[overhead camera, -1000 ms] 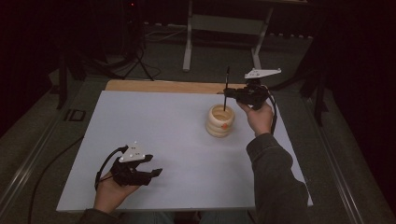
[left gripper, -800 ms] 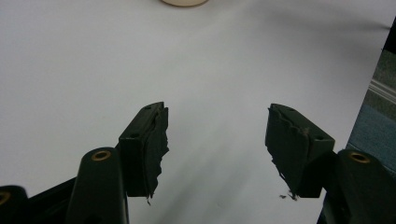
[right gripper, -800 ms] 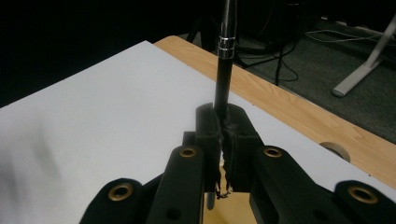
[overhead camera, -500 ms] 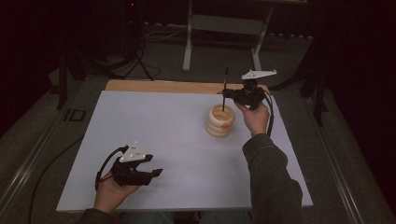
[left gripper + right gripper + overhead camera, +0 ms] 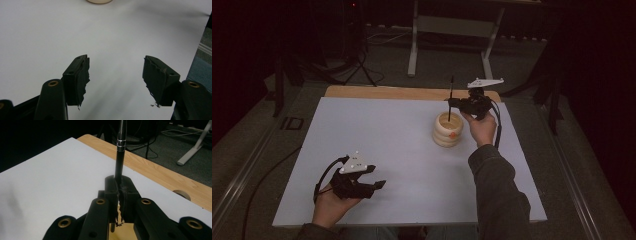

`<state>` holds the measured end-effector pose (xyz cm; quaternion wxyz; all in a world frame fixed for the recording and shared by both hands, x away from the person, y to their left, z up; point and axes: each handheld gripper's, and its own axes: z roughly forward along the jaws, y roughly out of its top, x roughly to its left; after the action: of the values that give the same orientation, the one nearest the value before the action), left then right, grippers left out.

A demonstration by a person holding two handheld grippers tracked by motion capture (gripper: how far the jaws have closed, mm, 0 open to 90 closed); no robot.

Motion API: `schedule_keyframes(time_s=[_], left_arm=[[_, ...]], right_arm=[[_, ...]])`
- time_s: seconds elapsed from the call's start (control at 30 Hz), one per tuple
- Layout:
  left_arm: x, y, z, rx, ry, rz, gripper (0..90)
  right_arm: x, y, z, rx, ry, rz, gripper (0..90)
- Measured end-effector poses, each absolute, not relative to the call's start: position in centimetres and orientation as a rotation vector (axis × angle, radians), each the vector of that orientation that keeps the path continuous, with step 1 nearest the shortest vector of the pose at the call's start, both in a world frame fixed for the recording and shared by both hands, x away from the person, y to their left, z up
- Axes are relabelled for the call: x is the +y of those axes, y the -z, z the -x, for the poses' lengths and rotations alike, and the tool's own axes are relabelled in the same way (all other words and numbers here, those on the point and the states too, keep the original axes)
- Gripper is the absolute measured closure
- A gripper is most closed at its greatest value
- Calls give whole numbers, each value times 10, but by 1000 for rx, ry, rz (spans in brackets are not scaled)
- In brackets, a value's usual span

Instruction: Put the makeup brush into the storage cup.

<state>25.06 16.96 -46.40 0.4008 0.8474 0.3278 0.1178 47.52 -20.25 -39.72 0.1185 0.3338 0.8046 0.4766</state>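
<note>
A pale wooden ribbed pen holder stands on the white board, right of centre. My right gripper is shut on a thin black pen, which stands upright with its lower end over the holder's mouth. In the right gripper view the pads clamp the pen and the holder's rim shows below the jaws. My left gripper rests low at the near left, open and holding nothing; the holder's base lies far ahead of it.
A wooden tabletop edge runs along the board's far side, with a round hole in it. Beyond are a dark floor, cables and a white stand leg.
My right gripper has sunk a little with the pen, bringing it closer to the holder. The left gripper has kept still.
</note>
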Motion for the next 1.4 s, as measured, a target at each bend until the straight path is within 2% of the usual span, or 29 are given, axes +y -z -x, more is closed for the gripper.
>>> schedule_keyframes(time_s=[1.4], left_arm=[[169, 466, -251, 830, -294, -2150, 375]], right_arm=[[-206, 435, -477, 2365, -1371, -1053, 855]])
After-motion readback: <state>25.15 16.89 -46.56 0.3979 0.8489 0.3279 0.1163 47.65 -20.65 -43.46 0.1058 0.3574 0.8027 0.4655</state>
